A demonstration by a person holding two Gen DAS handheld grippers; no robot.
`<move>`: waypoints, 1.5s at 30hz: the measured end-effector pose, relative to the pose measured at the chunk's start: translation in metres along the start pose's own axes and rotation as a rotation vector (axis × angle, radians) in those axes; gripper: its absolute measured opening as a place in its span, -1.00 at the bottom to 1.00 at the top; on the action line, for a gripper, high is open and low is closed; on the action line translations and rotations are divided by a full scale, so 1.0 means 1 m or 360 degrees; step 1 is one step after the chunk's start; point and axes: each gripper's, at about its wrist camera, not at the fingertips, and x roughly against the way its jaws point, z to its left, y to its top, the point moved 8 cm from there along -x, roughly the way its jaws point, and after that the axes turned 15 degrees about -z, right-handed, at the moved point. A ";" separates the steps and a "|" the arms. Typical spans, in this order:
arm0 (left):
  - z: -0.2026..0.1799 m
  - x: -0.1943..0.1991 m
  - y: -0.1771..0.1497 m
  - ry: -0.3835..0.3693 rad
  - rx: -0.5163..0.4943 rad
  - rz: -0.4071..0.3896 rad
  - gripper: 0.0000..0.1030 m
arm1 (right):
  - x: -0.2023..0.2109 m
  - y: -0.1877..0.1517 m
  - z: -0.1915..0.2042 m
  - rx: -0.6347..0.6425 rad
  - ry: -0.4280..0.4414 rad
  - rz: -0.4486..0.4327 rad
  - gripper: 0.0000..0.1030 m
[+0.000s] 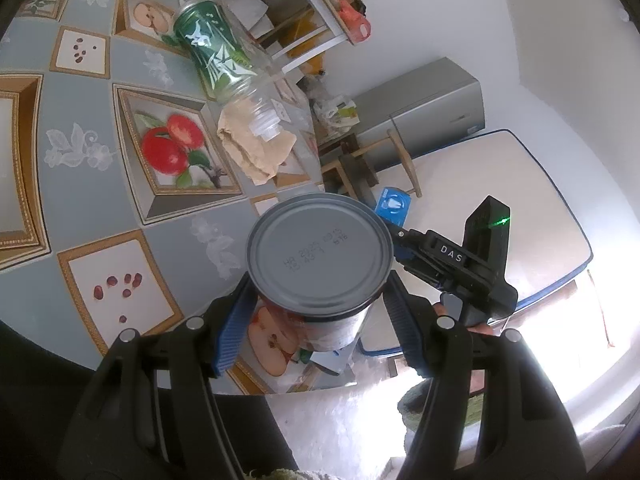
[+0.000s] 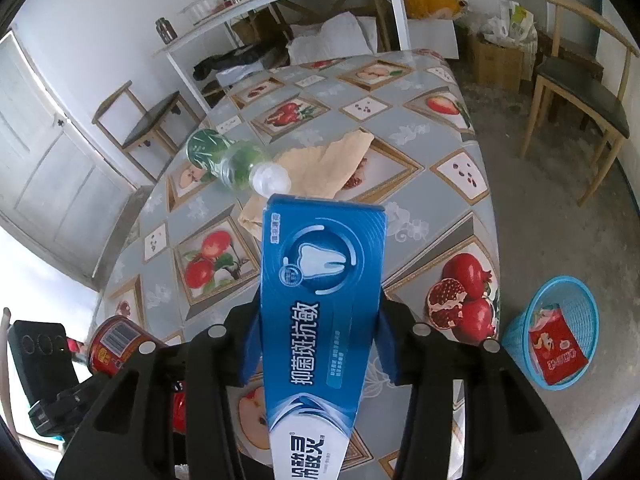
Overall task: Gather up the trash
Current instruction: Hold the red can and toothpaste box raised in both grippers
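My left gripper [image 1: 316,312] is shut on a tin can [image 1: 320,256] with a grey lid and holds it above the table edge; the can's red label shows in the right wrist view [image 2: 114,344]. My right gripper [image 2: 316,344] is shut on a blue toothpaste box [image 2: 320,292] held above the table; the box's end shows in the left wrist view [image 1: 394,204]. A clear plastic bottle [image 1: 224,56] with a green label lies on the table, also in the right wrist view [image 2: 232,160]. A crumpled beige paper [image 1: 256,148] lies beside it, and shows in the right wrist view [image 2: 328,160].
The table [image 2: 440,208] has a fruit-patterned cloth. A blue trash basket [image 2: 556,328] holding a red packet [image 2: 556,352] stands on the floor at the right. Wooden chairs [image 2: 576,92] stand around, and a white shelf table [image 2: 280,4] is behind.
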 end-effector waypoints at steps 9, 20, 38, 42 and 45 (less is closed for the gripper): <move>-0.002 -0.001 0.001 -0.0015 -0.0003 -0.0014 0.18 | 0.009 0.004 -0.002 -0.0030 0.0012 -0.0046 -0.12; -0.006 0.002 0.004 -0.0044 -0.0020 -0.0051 0.18 | 0.029 0.020 0.004 -0.0014 0.0028 -0.0189 -0.12; -0.011 0.007 0.008 -0.0070 -0.0038 -0.0098 0.18 | 0.054 0.036 0.001 -0.0075 0.0065 -0.0339 -0.12; -0.017 0.011 0.011 -0.0077 -0.0062 -0.0126 0.18 | 0.065 0.043 0.003 -0.0079 0.0089 -0.0409 -0.12; -0.024 0.014 0.012 -0.0080 -0.0084 -0.0146 0.18 | 0.074 0.048 0.002 -0.0068 0.0099 -0.0465 -0.12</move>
